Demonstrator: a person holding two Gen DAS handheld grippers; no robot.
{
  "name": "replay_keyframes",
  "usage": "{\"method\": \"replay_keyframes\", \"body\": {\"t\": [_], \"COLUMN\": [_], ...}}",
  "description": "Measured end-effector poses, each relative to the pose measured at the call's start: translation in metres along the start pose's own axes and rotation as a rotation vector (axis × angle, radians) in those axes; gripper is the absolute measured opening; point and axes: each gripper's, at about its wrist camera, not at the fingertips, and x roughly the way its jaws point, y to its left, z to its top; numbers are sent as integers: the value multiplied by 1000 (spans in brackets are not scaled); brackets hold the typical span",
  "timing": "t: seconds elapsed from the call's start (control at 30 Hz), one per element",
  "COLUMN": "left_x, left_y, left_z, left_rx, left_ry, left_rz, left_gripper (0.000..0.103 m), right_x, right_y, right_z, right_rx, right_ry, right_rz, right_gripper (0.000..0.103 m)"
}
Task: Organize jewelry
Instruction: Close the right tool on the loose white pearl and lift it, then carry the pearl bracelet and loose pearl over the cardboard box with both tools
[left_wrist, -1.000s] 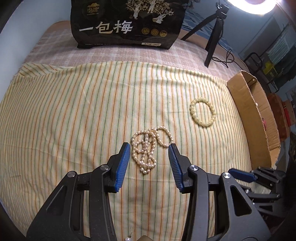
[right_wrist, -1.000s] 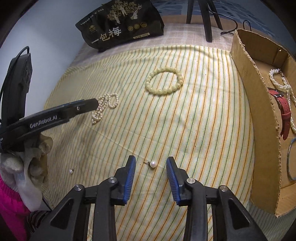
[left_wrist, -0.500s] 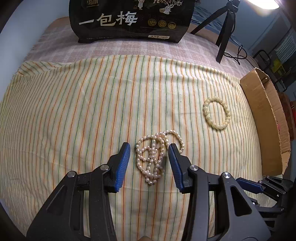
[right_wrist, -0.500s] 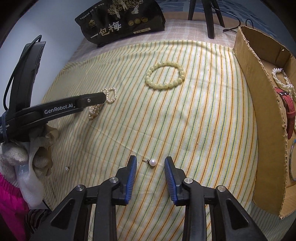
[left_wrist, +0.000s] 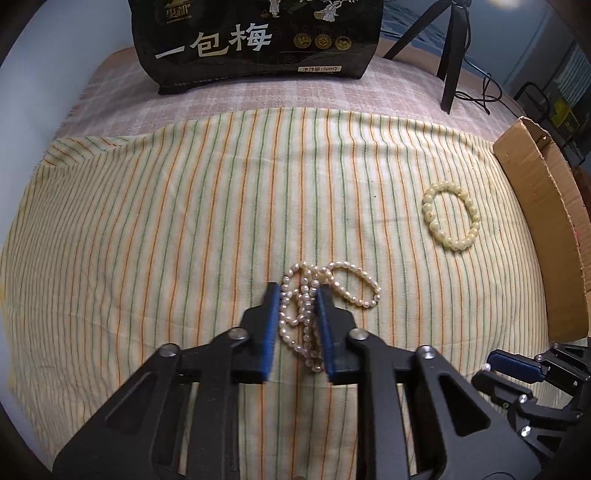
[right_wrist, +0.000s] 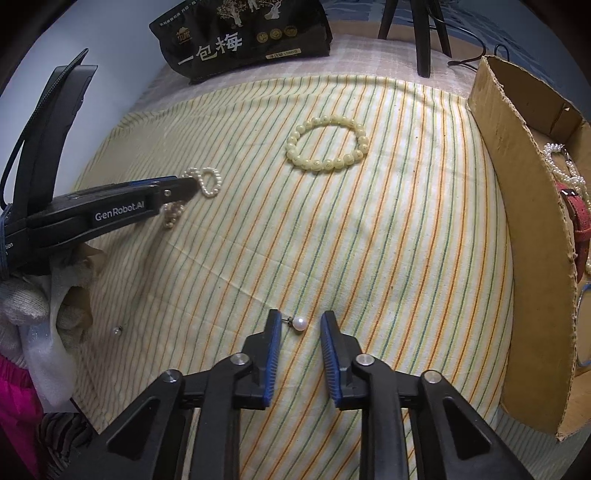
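Cloth (left_wrist: 184, 229): pale yellow w/ orange & green stripes. Pearl strand (left_wrist: 301, 310): pinkish-white. Bead bracelet (right_wrist: 327, 147): creamy yellow-green. Pearl stud (right_wrist: 300, 324): white. Box (right_wrist: 524, 221): brown cardboard. Snack bag (left_wrist: 258, 37): black w/ cream lettering. Watch strap (right_wrist: 580, 236): red

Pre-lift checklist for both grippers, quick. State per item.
1. Left gripper straddles the pearl strand: ok, beads sit between the blue pads.
2. Left jaws clamped on the strand: cannot tell, narrow gap, contact unclear.
3. Whole strand inside the jaws: not ok, one loop lies outside to the right.
4. Right gripper lined up on the pearl earring: ok, pearl lies between the tips, jaws open.
5. Yellow bead bracelet out of both paths: ok, lying apart on the striped cloth.
6. Cardboard box has room: cannot tell, interior only partly visible.
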Motion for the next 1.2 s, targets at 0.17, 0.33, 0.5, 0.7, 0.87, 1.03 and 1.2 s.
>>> {"method": "replay_keyframes", "body": {"t": [0.17, 0.33, 0.5, 0.7, 0.87, 1.03, 1.2], "left_x": [-3, -15, -33, -58, -73, -94, -120], "left_y": [3, 7, 11, 17, 16, 16, 6], "left_z": [-1, -3, 0, 1, 2, 4, 5], "left_rx": [-2, -12, -35, -58, -65, -71, -55], "left_ry": [-6, -24, -59, -105, -135, -183, -237], "left_rz": [-3, -30, -68, -106, -131, -172, -216], "left_gripper": [8, 5, 1, 1, 1, 1, 1], "right_x": [0, -9, -25, -45, -65, -87, -102], "right_y": [-5, -5, -5, 0, -1, -3, -11], "right_z": [0, -1, -2, -2, -8, -10, -4], "right_rx": [11, 3, 3, -9, -12, -7, 16], "right_ry": [-12, -38, -74, -121, -159, -208, -251], "right_rz": [2, 0, 6, 6, 3, -6, -6], "right_gripper": [8, 8, 8, 8, 8, 8, 8]}}
